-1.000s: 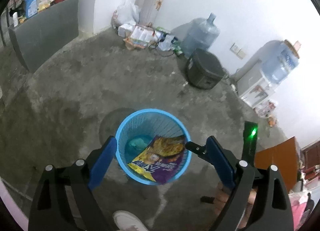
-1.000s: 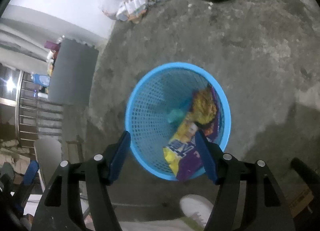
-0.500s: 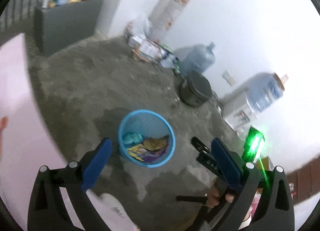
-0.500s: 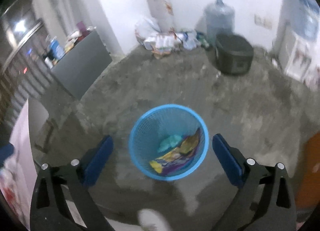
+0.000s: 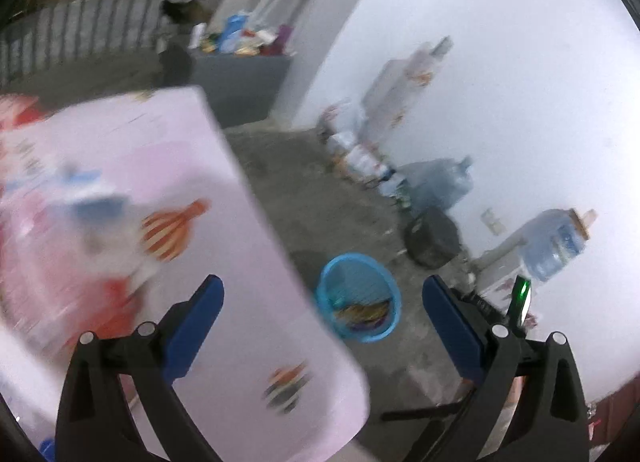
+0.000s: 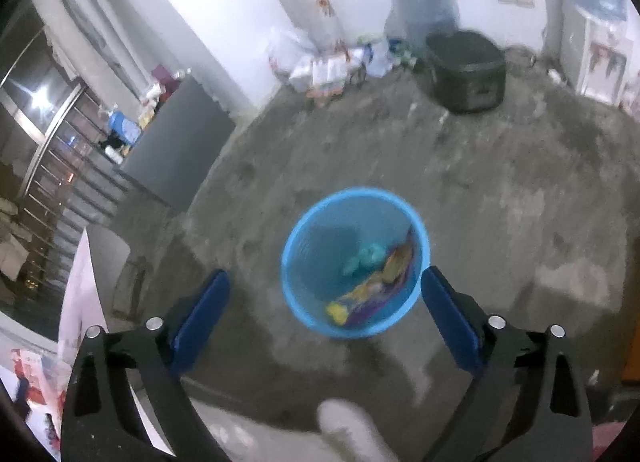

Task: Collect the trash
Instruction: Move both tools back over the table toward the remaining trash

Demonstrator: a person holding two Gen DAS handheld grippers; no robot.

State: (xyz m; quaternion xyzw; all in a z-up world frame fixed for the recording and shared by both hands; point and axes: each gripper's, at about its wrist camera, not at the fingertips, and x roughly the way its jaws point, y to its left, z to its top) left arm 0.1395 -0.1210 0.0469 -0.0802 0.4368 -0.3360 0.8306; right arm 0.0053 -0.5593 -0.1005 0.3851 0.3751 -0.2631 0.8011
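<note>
A blue mesh basket (image 6: 356, 193) stands on the concrete floor. Inside it lie a yellow and purple snack bag (image 6: 378, 292) and a teal crumpled scrap (image 6: 366, 258). My right gripper (image 6: 325, 276) hangs above the basket; its jaws stand wide apart and are closing, with nothing between its pads. The left wrist view is blurred. There my left gripper (image 5: 320, 282) is open and empty, high up and off to the basket's (image 5: 372, 336) left, over the corner of a table with a pink cloth (image 5: 248, 282). A green light (image 5: 522, 296) glows on the right tool.
A black box (image 6: 468, 70), a water jug (image 6: 424, 2) and a pile of bags (image 6: 328, 66) line the far wall. A grey cabinet (image 6: 180, 142) stands at the left. A white shoe (image 6: 348, 422) is just below the basket.
The left gripper swung up and to the left, from over the basket to the pink table's corner. The right gripper rose above the basket and its jaws spread wider.
</note>
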